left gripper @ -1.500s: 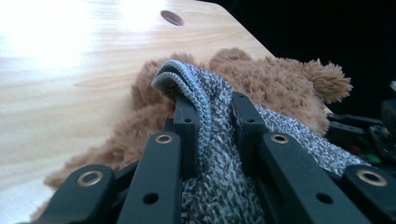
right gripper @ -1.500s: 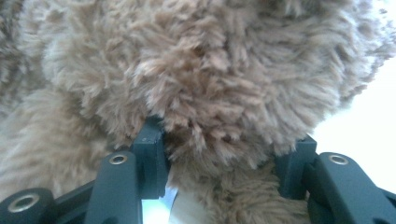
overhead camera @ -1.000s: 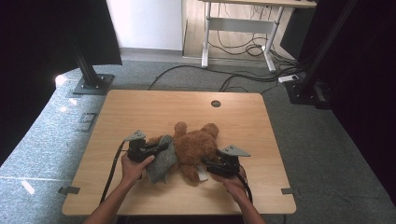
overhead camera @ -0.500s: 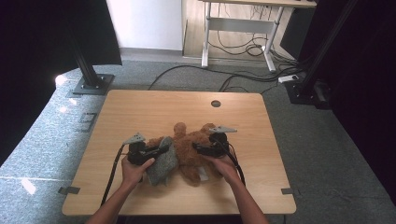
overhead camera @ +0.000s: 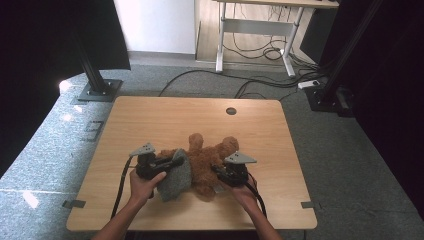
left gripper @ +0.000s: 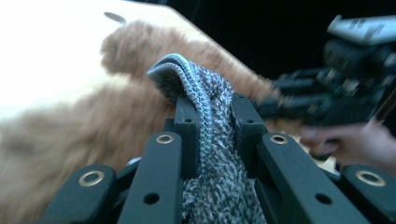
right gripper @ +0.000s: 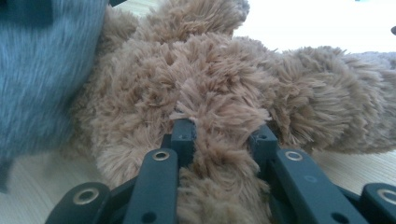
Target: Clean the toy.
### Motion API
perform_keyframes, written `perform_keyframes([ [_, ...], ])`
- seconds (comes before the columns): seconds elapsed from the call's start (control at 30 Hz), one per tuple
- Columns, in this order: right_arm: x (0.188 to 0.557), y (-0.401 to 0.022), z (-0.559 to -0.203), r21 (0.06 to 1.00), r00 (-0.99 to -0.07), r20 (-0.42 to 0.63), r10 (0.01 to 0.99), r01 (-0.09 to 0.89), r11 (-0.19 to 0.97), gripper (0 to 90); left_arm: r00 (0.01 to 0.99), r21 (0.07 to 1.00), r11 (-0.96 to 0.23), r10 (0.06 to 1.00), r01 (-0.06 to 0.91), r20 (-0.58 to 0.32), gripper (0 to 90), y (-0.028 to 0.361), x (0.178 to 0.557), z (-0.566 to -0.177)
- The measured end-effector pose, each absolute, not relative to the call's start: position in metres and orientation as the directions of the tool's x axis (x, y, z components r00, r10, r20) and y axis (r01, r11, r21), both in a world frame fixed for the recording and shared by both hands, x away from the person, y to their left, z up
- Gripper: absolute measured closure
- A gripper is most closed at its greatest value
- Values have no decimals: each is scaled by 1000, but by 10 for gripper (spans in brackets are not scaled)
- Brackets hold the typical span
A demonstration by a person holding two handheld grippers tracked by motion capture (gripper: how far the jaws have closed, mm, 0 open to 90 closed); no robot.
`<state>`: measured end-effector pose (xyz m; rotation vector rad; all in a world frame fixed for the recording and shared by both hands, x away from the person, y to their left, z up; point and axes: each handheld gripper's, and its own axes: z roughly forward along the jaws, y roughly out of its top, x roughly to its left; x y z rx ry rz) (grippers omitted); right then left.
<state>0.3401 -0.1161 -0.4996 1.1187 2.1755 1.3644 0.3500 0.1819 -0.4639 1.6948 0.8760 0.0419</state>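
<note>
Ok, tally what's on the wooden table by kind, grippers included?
Brown plush teddy bear: 1
Grey knitted cloth garment: 1
Black two-jaw grippers: 2, the left gripper shut on the garment, the right gripper just closed onto the bear's fur
Total: 4

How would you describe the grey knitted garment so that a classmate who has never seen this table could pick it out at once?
Start at the wooden table and find the brown teddy bear lying near its front edge. The grey knitted garment lies against the bear's left side, pinched in the left gripper. It is flat, speckled grey knit; the bear is shaggy brown fur.
</note>
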Motion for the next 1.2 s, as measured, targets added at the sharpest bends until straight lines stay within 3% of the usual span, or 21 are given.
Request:
perform_keyframes([
  [0.2,330,-115,-504,887,-640,73,765,393,243,716,726,853,-85,572,515,-381,756,144,373,-441],
  [0.53,321,-118,-509,897,-642,47,765,364,250,716,675,772,-206,648,601,-353,756,88,402,-461],
  [0.83,316,-120,-511,901,-640,53,766,362,240,717,650,744,-215,669,632,-359,761,116,399,-462],
  [1.2,309,-122,-514,903,-641,70,764,367,224,719,610,759,-100,666,643,-429,762,181,380,-463],
])
